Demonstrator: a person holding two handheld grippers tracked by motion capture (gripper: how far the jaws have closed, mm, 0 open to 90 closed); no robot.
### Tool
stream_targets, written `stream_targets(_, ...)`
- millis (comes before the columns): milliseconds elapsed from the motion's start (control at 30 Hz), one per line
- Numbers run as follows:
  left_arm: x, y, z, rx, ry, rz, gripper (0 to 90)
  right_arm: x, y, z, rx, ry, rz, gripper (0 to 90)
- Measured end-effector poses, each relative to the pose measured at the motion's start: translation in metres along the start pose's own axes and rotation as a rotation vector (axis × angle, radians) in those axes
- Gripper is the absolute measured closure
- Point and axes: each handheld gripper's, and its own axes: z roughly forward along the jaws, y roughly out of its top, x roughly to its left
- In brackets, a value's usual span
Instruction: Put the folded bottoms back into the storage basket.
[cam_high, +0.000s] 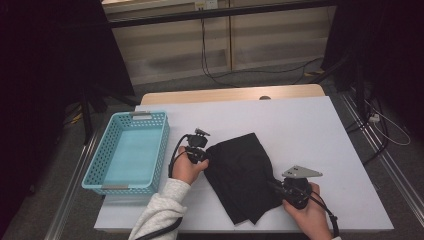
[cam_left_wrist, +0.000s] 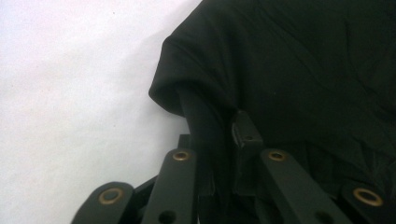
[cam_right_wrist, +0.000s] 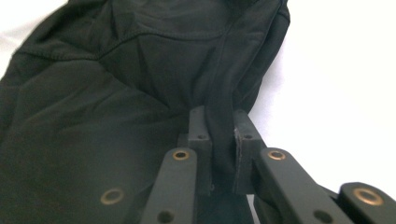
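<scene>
High view, hands (cam_high: 187, 167) low (cloth (cam_high: 245, 175) pinched)

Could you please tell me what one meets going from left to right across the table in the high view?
Blue basket → left tongs, shut on the cloth's left edge → black cloth → right tongs, shut on its right edge → bare white table.

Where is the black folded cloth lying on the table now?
In the high view, the black folded cloth lies near the front middle of the white table, right of the light blue plastic basket, between both tools.
</scene>
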Motion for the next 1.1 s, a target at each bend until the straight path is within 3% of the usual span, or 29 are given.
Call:
stream_targets(167, 0.007, 0.011, -0.012, 0.065, -0.005, -0.031, 84.6, -0.002, 0.003, -0.001, -0.007, 0.018, 0.007, 82.7)
stream_targets(367, 0.013, 0.022, -0.029, 0.12, 0.015, -0.029, 84.9, 0.002, 0.01, 0.0, -0.021, 0.038, -0.007, 83.2)
stream_targets(567, 0.014, 0.028, -0.044, 0.128, 0.023, -0.019, 84.9, 0.009, 0.016, -0.002, -0.049, 0.052, -0.007, 83.4)
stream_targets(833, 0.017, 0.03, -0.05, 0.127, 0.018, -0.023, 85.0, 0.014, 0.02, -0.001, -0.062, 0.057, -0.019, 83.4)
stream_targets(1100, 0.018, 0.035, -0.063, 0.163, 0.034, -0.004, 85.0, 0.02, 0.024, -0.003, -0.079, 0.069, -0.033, 83.4)
